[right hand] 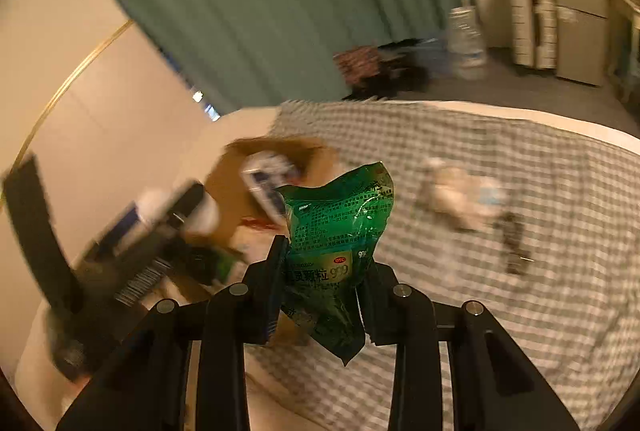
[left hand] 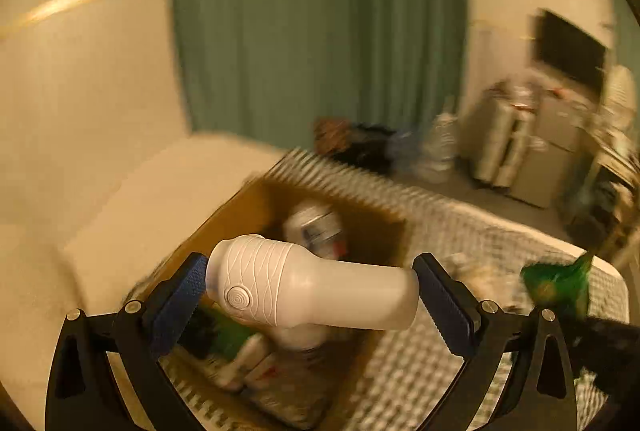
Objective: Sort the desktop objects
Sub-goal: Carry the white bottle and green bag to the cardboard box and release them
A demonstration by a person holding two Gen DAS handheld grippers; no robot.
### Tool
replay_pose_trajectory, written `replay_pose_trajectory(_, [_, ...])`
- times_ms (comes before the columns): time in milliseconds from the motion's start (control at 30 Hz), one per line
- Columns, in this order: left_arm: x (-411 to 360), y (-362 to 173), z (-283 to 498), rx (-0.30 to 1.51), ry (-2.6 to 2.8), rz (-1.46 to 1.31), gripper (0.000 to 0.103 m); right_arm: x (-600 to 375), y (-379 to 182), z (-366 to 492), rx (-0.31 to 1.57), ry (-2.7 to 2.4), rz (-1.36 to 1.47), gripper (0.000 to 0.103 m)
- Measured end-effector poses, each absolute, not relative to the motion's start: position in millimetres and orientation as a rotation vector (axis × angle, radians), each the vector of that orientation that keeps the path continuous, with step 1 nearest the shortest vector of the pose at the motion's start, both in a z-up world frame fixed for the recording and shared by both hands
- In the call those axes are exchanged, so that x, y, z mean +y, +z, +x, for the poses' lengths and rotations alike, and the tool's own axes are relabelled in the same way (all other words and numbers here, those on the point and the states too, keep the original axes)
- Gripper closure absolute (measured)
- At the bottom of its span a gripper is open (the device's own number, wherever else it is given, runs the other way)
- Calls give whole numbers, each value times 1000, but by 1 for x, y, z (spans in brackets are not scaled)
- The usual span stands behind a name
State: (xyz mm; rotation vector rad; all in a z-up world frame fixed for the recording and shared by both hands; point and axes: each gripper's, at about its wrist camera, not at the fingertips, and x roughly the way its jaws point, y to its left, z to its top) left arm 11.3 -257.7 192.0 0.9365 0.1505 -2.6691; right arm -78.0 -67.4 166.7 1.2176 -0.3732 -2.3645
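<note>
Crosswise between the pads of the left gripper (left hand: 312,291) lies a white bottle (left hand: 308,287), clamped end to end, its long axis running from finger to finger, directly above the open cardboard box (left hand: 256,199). The right gripper (right hand: 324,271) pinches an upright green sachet (right hand: 340,231); the box sits ahead and to its left. Judged nearer, the left has clear room to drop. A checked cloth (right hand: 480,151) surrounds the box.

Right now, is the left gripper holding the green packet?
No, the left gripper is clamped end to end on a white bottle; the green packet is pinched in the right gripper.
</note>
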Motion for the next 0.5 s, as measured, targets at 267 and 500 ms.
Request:
replay_pose_trajectory(267, [-314,146,3,336,-2542,1048,0,-161,151,-144,-423,-2255,1280,60])
replay_pose_trajectory(500, [-290,152,-5,255,-2559,1048,0,-130,172,-147,-478,-2399,1173,18])
